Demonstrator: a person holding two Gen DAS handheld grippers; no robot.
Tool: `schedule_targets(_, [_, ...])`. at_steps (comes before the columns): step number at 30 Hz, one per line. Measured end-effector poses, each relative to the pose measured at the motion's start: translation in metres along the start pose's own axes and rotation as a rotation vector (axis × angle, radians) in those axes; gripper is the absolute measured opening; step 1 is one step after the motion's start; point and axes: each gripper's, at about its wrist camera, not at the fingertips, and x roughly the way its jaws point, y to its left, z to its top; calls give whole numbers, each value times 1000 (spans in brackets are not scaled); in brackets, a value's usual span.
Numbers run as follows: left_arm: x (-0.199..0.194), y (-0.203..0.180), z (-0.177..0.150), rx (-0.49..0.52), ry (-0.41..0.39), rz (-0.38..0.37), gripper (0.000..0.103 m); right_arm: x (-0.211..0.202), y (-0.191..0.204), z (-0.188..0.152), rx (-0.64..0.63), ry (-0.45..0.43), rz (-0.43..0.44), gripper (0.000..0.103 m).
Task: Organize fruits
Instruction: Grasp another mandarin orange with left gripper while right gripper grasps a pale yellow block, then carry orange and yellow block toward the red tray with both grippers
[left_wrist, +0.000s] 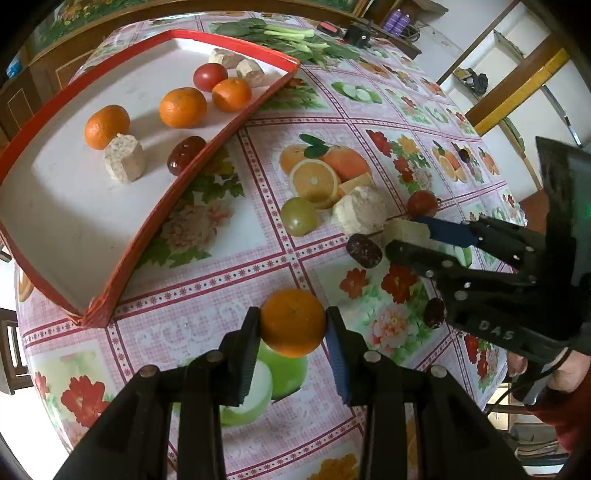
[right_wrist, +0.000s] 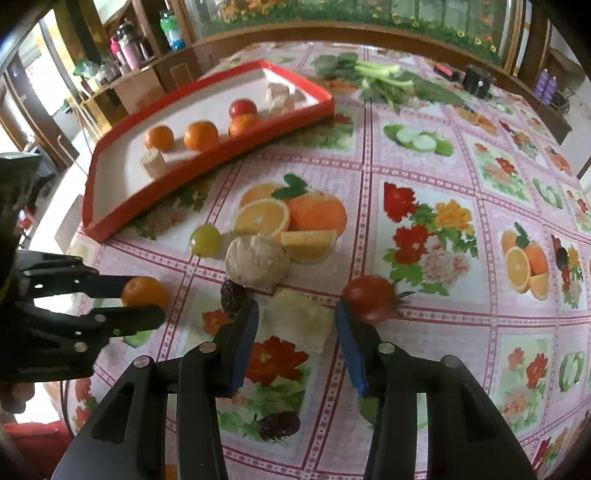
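My left gripper (left_wrist: 293, 325) is shut on an orange mandarin (left_wrist: 293, 322), held over the tablecloth; it also shows in the right wrist view (right_wrist: 145, 293). My right gripper (right_wrist: 297, 325) is open around a pale square block (right_wrist: 298, 320), its fingers either side of it. A red tomato (right_wrist: 369, 297) lies just past the right fingertip. A dark date (right_wrist: 232, 293) lies by the left fingertip. The red-rimmed white tray (left_wrist: 229, 129) holds three mandarins, a tomato, a date and pale blocks. A green grape (left_wrist: 298, 216) and a round pale block (left_wrist: 360, 214) lie on the table.
Leafy greens (left_wrist: 295, 37) lie at the table's far edge, near a small black box (left_wrist: 360, 35). Another date (left_wrist: 434, 313) lies beside the right gripper. The flowered tablecloth (left_wrist: 207, 295) covers the table. Shelves with bottles (right_wrist: 125, 48) stand behind.
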Motion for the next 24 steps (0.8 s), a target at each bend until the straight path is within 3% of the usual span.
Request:
schedule_targets(10, [-8, -1, 0, -7, -19, -1, 37, -1, -4, -3, 53, -5, 26, 41])
schedule_targets(24, [-22, -1, 12, -13, -53, -18, 37, -23, 1, 20, 80, -61, 66, 41])
